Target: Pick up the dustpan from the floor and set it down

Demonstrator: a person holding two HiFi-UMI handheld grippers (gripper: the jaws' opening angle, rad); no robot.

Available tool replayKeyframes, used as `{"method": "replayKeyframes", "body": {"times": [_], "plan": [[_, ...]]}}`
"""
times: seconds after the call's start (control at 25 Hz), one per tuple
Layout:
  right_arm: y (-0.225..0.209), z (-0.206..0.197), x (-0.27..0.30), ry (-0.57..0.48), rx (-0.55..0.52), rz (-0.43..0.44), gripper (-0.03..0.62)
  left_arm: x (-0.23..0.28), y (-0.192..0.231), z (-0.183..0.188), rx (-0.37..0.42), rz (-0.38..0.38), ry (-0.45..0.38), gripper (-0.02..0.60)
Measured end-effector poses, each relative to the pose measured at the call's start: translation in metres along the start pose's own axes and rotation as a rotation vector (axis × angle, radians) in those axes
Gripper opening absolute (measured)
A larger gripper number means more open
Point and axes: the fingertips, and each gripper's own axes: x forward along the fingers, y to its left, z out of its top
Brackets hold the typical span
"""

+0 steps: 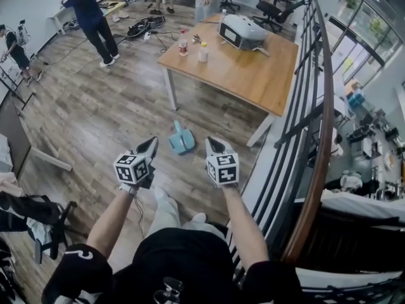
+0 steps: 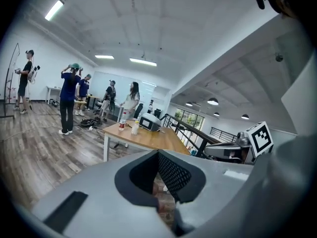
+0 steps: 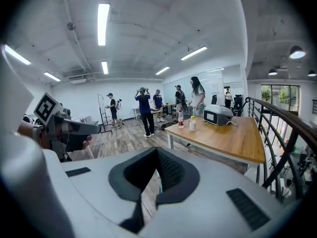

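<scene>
jaws closed and empty; dustpan [image 1: 181, 141] lies on wooden floor [image 1: 114, 119].

Left hand-held gripper [image 1: 152, 143], right hand-held gripper [image 1: 211, 142], jaws together, empty

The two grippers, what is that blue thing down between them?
In the head view, the blue dustpan lies on the wooden floor, showing between the left gripper and the right gripper. Neither holds it.
</scene>
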Motion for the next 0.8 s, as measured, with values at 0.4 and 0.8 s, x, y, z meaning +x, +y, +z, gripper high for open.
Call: {"method": "replayKeyframes", "body": {"times": [0.4, 0.8], "plan": [[-0.004, 0.012, -0.017, -0.038, -0.013, -0.002, -0.005, -0.014, -0.015, 0.010, 0.089, 0.005, -0.027, -0.003], [-0.012, 0.016, -0.017, -0.047, -0.009, -0.013, -0.006, -0.014, -0.007, 0.011, 0.077, 0.021, -0.036, -0.003]]}}
